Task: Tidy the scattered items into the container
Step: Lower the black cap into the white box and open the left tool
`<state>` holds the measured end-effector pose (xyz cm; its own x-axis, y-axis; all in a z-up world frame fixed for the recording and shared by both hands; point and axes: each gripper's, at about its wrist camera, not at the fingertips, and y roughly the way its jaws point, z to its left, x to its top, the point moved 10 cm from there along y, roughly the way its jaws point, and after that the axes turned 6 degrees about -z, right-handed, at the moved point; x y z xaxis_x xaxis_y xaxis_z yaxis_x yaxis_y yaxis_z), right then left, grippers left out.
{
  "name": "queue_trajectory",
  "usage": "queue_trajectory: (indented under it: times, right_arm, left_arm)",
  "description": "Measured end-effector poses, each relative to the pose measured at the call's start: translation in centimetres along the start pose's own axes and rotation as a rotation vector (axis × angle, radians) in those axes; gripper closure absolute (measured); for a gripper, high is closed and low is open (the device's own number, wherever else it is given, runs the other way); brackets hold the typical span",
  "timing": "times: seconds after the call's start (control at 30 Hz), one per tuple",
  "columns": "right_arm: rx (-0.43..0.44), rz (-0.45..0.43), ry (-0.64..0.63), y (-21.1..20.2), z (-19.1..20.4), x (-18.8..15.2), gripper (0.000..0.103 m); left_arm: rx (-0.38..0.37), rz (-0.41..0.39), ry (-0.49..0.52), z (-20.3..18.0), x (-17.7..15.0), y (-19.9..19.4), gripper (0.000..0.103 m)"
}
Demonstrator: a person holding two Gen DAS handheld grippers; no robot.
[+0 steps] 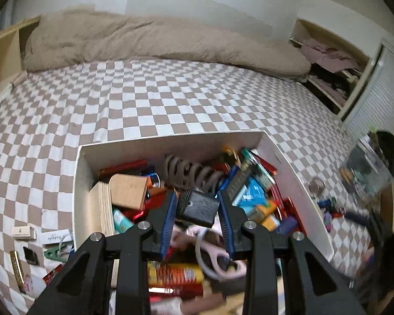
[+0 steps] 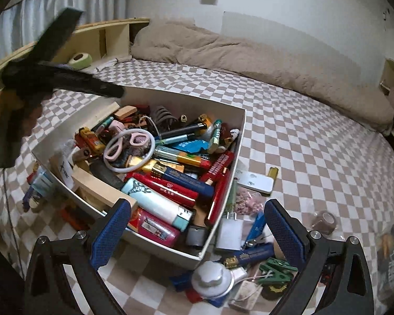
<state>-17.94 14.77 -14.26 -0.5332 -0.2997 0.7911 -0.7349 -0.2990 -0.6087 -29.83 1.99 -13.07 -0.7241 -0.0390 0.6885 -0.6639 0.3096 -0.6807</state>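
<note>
My left claw (image 1: 197, 207) points steeply down and is closed on a small black block (image 1: 198, 206); both blue pads (image 1: 170, 210) press its sides. The block hangs just above the white box (image 1: 80, 173), over the middle of its contents. Directly under it in the box I see pink scissors (image 1: 218, 254), and toward the far wall of the box a grey spiral hair clip (image 1: 191, 172). A wooden block (image 1: 127, 190) leans at the left wall of the box.

My right claw (image 2: 197, 225) also tilts downward, and its jaws stand wide apart with nothing between the pads. It hovers over the near right corner of the box (image 2: 205, 246). From this camera the left claw (image 2: 99, 89) appears above the far left corner of the box, dark and blurred.

Scattered items lie on the bed (image 2: 315, 144) just outside the box. Beside its right wall lie a white flat case (image 2: 254, 181), a blue nail clipper (image 2: 256, 227) and a silver lighter (image 2: 229, 232). In front of the near corner of the box are a white round knob (image 2: 212, 279) and a green clothes peg (image 2: 275, 270). A brown tape roll (image 2: 325, 221) lies further to the right of the box, well apart from it.
</note>
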Motion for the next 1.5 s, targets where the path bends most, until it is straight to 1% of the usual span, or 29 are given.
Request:
queue_trajectory:
  times: [0.13, 0.3, 0.37, 0.47, 0.5, 0.53, 0.57, 0.6, 0.63, 0.8, 0.93, 1.07, 1.13, 1.17, 1.2, 1.33, 1.47, 1.5]
  right_arm:
    - [0.017, -0.010, 0.017, 0.0, 0.2, 0.3, 0.002]
    - [0.020, -0.011, 0.022, 0.1, 0.2, 0.3, 0.002]
    - [0.020, -0.012, 0.026, 0.0, 0.1, 0.3, 0.002]
    - [0.020, 0.001, 0.025, 0.2, 0.0, 0.1, 0.002]
    - [0.017, 0.004, 0.021, 0.2, -0.1, 0.1, 0.002]
    - [0.014, 0.007, 0.016, 0.3, -0.1, 0.1, 0.002]
    - [0.011, 0.008, 0.012, 0.3, -0.1, 0.1, 0.002]
    - [0.010, 0.007, 0.011, 0.3, -0.2, 0.1, 0.002]
    - [0.010, 0.007, 0.012, 0.3, -0.1, 0.1, 0.002]
    - [0.016, 0.002, 0.020, 0.0, 0.1, 0.3, 0.002]
    - [0.016, -0.001, 0.017, -0.5, 0.6, 0.3, 0.002]
    - [0.013, -0.014, 0.023, -1.3, 0.9, 0.6, 0.002]
    - [0.011, -0.025, 0.027, -1.8, 1.1, 0.9, 0.002]
    - [0.009, -0.032, 0.028, -2.1, 1.2, 1.1, 0.002]
    - [0.006, -0.041, 0.031, -2.4, 1.2, 1.3, 0.002]
    - [-0.004, -0.064, 0.059, -3.3, 1.1, 1.9, 0.002]
    - [-0.003, -0.077, 0.094, -4.0, 1.0, 2.3, 0.002]
    - [-0.006, -0.080, 0.097, -4.2, 1.0, 2.3, 0.002]
  left_arm:
    - [0.014, 0.055, -0.054, 1.0, 1.0, 2.4, 0.071]
    - [0.024, 0.108, -0.099, 2.2, 1.2, 4.9, 0.071]
    - [0.053, 0.098, -0.097, 2.7, 1.6, 5.5, 0.071]
    - [0.118, 0.096, -0.086, 3.7, 1.8, 6.0, 0.071]
    - [0.127, 0.099, -0.087, 4.0, 1.7, 6.1, 0.070]
    - [0.135, 0.101, -0.092, 4.2, 1.7, 6.2, 0.066]
    - [0.140, 0.098, -0.096, 4.4, 1.7, 6.1, 0.052]
    - [0.138, 0.089, -0.101, 4.5, 1.7, 5.9, 0.039]
    - [0.131, 0.075, -0.106, 4.4, 1.9, 5.7, 0.037]
    - [0.111, 0.051, -0.108, 3.9, 2.3, 4.5, 0.037]
    - [0.093, 0.039, -0.105, 3.3, 1.9, 2.8, 0.037]
    - [0.094, 0.018, -0.089, 2.9, 1.6, 1.2, 0.037]
    - [0.106, 0.000, -0.079, 2.7, 1.2, 0.1, 0.032]
    - [0.115, -0.011, -0.077, 2.7, 1.0, -0.5, 0.024]
    - [0.119, -0.026, -0.075, 2.6, 0.9, -1.2, 0.019]
    - [0.118, -0.064, -0.040, 2.1, 0.1, -3.5, 0.017]
    - [0.127, -0.078, -0.014, 1.6, -1.1, -5.5, 0.017]
    - [0.130, -0.081, -0.006, 1.5, -1.5, -6.0, 0.011]
